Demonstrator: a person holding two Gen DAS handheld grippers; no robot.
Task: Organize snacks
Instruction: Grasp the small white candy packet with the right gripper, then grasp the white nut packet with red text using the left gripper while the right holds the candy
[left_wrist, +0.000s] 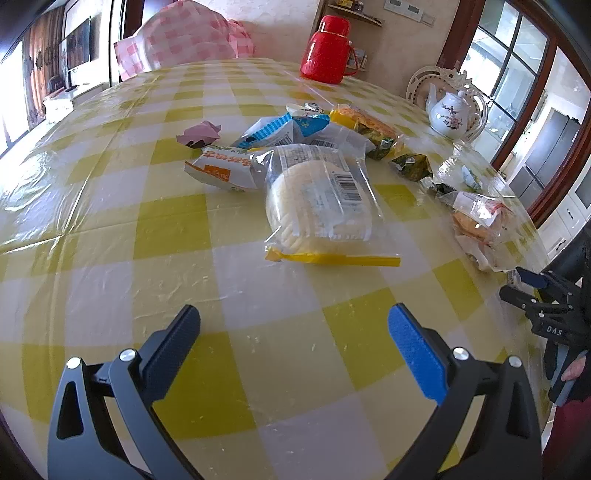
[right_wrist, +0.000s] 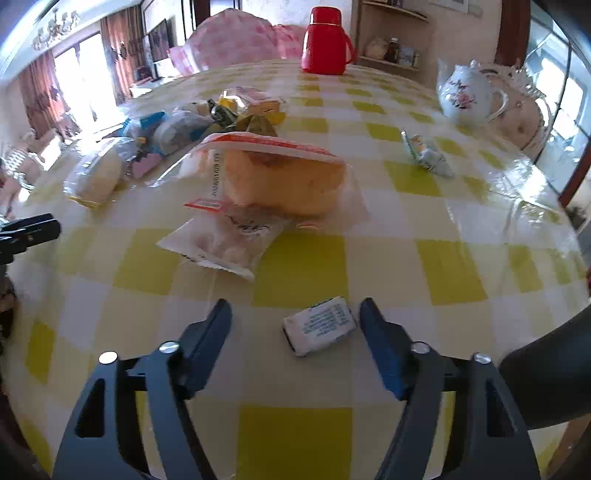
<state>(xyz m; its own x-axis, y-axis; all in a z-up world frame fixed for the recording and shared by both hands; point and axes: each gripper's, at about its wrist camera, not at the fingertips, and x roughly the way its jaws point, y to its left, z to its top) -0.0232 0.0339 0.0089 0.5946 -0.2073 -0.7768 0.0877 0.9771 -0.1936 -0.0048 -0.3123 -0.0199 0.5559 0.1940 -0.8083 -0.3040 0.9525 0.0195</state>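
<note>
Item: small packet (right_wrist: 320, 325), on bench between our right gripper (right_wrist: 295, 325) jaws, half-open, hugging the right jaw, ungripped; risk: skidding aside on closing. Left gripper (left_wrist: 293, 328) wide, empty.

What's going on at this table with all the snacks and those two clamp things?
A person is sorting snacks on a checked tablecloth with a gripper in each hand. The right gripper has a small white packet between its jaws, not yet pinched. The left gripper hangs open and empty short of a bag of round crackers. Other packets lie scattered.

Bright window daylight, glare on the tablecloth (left_wrist: 110, 206), fisheye-warped edges.
</note>
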